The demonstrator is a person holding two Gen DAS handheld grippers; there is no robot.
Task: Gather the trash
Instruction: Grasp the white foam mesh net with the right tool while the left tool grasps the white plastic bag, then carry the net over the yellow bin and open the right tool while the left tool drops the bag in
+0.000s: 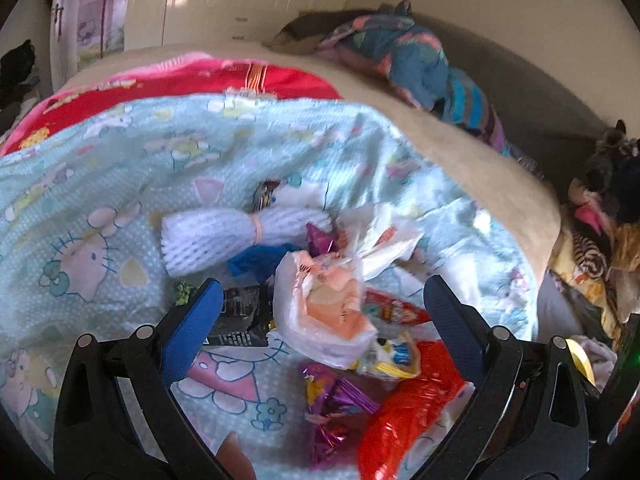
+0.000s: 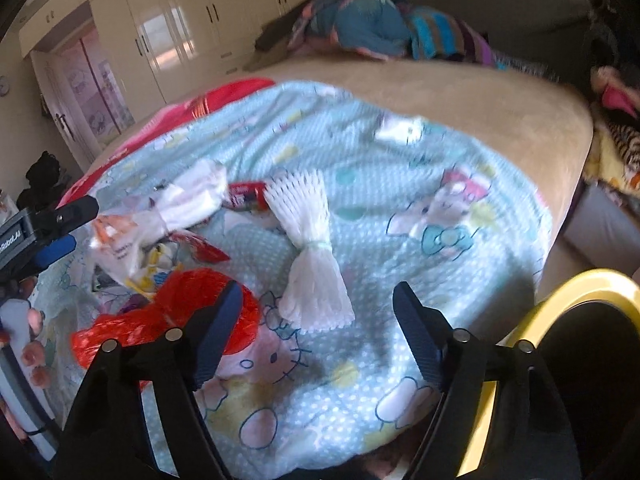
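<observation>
A heap of trash lies on a light-blue Hello Kitty blanket [image 1: 100, 184]. In the left wrist view my left gripper [image 1: 320, 312] is open, its jaws on either side of a white and orange plastic bag [image 1: 324, 312], with a red plastic bag [image 1: 404, 412], purple wrappers [image 1: 336, 404] and a white foam net [image 1: 212, 236] around it. In the right wrist view my right gripper [image 2: 316, 320] is open and empty above the blanket, just in front of the white foam net [image 2: 312, 248]. The red bag [image 2: 180, 308] lies by its left finger. My left gripper [image 2: 60, 232] shows at the far left.
A yellow-rimmed bin [image 2: 580, 320] stands at the bed's near right corner. A beige mattress [image 2: 500, 108] carries a red blanket [image 1: 208, 80] and a pile of colourful bedding [image 1: 404, 52]. Cream wardrobes [image 2: 172, 28] line the far wall. Clothes [image 1: 596, 252] are heaped beside the bed.
</observation>
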